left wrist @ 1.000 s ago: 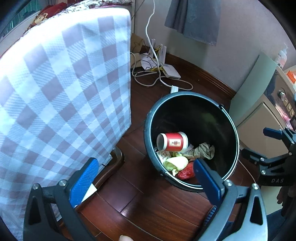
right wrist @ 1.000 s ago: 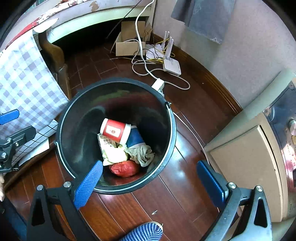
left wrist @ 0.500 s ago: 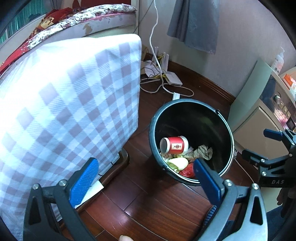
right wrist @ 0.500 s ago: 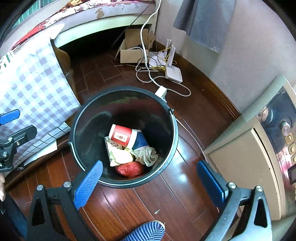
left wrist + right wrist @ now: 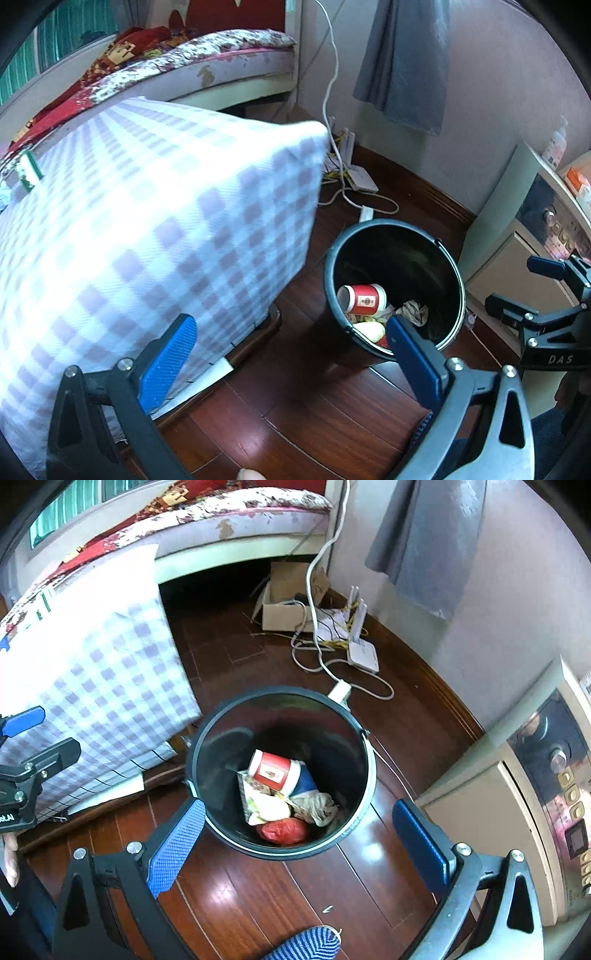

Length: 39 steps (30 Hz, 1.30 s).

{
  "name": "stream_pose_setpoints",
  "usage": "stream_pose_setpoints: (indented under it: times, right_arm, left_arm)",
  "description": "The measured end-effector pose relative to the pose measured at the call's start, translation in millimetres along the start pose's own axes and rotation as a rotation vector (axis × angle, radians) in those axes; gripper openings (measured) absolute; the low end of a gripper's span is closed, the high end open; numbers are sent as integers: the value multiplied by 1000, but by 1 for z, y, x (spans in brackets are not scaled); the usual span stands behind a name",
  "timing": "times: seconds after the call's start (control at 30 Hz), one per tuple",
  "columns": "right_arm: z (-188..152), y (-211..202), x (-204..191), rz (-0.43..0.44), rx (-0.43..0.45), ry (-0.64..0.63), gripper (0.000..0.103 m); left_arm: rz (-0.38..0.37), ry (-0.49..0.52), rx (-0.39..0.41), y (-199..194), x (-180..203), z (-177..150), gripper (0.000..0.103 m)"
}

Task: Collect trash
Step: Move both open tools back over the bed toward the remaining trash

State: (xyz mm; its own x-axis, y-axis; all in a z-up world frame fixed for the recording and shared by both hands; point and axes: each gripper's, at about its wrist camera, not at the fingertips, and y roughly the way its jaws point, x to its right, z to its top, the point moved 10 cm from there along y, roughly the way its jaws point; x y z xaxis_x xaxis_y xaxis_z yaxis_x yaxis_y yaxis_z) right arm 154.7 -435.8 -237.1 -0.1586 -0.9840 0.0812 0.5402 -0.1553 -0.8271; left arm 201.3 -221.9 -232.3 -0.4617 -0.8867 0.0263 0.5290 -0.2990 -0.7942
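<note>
Nearest the cameras, the left gripper (image 5: 291, 349) and the right gripper (image 5: 299, 836) both hung over the dark wooden floor (image 5: 258, 893) with their blue pads spread wide apart, gripping nothing. Just beyond them stood the black bin (image 5: 207, 775), holding a red paper cup (image 5: 271, 770) lying on its side atop crumpled paper (image 5: 317, 806), a red wrapper (image 5: 284, 830) and what looked like a pale food scrap (image 5: 267, 806). Beside the bin hung a checked cloth (image 5: 147, 229). Farther back, near the wall, lay a white router (image 5: 364, 655), cables (image 5: 314, 657) and a cardboard box (image 5: 288, 602).
</note>
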Motion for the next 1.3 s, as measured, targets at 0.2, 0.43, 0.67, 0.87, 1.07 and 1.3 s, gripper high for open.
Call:
stream_pose_setpoints:
  times: [0.2, 0.43, 0.67, 0.87, 1.07, 1.3]
  right_arm:
    - [13, -18, -26, 26, 33, -39, 102]
    - [29, -36, -61, 70, 72, -73, 102]
    - [41, -47, -93, 103, 100, -129, 102]
    - [53, -54, -126, 143, 123, -175, 102]
    - [66, -61, -166, 200, 140, -220, 102]
    - [92, -64, -225, 287, 166, -293, 102]
  left_arm:
    - [62, -11, 12, -20, -25, 2, 102]
    - [88, -53, 62, -46, -51, 7, 102]
    - [125, -103, 96, -65, -77, 4, 102]
    - [159, -148, 111, -77, -107, 0, 102]
    - [215, -197, 129, -91, -147, -5, 102]
    - [319, -297, 149, -115, -225, -12, 102]
